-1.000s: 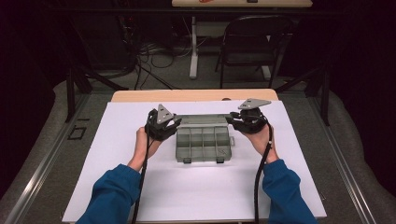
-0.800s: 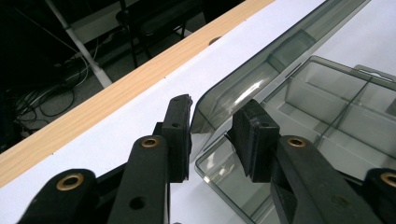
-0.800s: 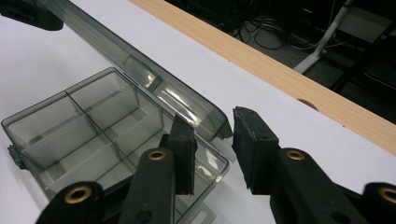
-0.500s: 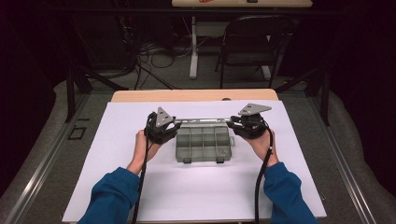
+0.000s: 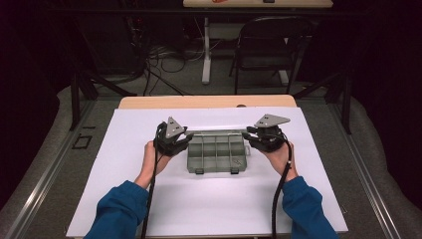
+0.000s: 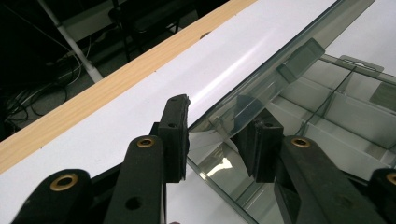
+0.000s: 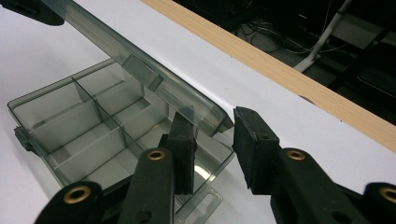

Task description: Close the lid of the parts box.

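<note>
At a white-covered desk [image 5: 124, 199], a person works a smoke-grey compartment box [image 5: 217, 155] that sits at the middle of the sheet, its clear lid [image 5: 215, 132] raised along the far edge. The left tongs [image 5: 183, 140] stand at the lid's left end and the right tongs [image 5: 249, 136] at its right end. In the left gripper view the lid's edge [image 6: 261, 88] runs between the two pads with a gap showing on at least one side, the jaws having just been easing apart; in the right gripper view the lid's corner [image 7: 212, 116] likewise lies between spread pads, apparently not pinched. The step in hand looks like swinging the lid on its hinge. Done well, it likely calls for both ends to travel at the same pace so the thin plastic does not twist, and for the base to stay flat on the desk rather than being dragged along.
</note>
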Motion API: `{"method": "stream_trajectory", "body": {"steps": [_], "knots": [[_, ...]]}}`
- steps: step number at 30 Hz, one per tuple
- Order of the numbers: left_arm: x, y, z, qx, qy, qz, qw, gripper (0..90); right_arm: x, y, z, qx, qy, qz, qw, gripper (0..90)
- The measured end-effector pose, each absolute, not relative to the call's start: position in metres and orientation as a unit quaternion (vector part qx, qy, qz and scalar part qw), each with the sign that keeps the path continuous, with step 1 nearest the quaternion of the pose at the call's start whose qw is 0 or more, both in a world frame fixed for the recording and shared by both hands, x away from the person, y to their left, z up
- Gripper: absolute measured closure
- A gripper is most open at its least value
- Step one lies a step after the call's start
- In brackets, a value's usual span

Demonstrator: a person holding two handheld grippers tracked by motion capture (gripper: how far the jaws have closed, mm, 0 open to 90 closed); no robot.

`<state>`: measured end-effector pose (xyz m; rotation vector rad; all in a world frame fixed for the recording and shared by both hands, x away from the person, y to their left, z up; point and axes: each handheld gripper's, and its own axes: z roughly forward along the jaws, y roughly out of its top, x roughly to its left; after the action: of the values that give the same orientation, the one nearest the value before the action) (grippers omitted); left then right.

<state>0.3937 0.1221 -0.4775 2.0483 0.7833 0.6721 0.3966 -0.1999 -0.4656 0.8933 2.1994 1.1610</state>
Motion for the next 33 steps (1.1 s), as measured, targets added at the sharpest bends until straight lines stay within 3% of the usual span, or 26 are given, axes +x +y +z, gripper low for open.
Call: {"method": "stream_trajectory", "body": {"steps": [14,22,33], "knots": [[0.390,0.123,-0.478,0.816,0.309,0.264,0.412,64.1,0.391,-0.201,-0.467,0.326,0.808,0.425,0.247,68.4],[0.384,0.129,-0.467,0.816,0.304,0.261,0.417,49.2,0.391,-0.201,-0.467,0.325,0.808,0.425,0.246,68.2],[0.371,0.133,-0.453,0.815,0.284,0.249,0.440,59.2,0.391,-0.200,-0.467,0.327,0.808,0.424,0.247,68.2]]}}
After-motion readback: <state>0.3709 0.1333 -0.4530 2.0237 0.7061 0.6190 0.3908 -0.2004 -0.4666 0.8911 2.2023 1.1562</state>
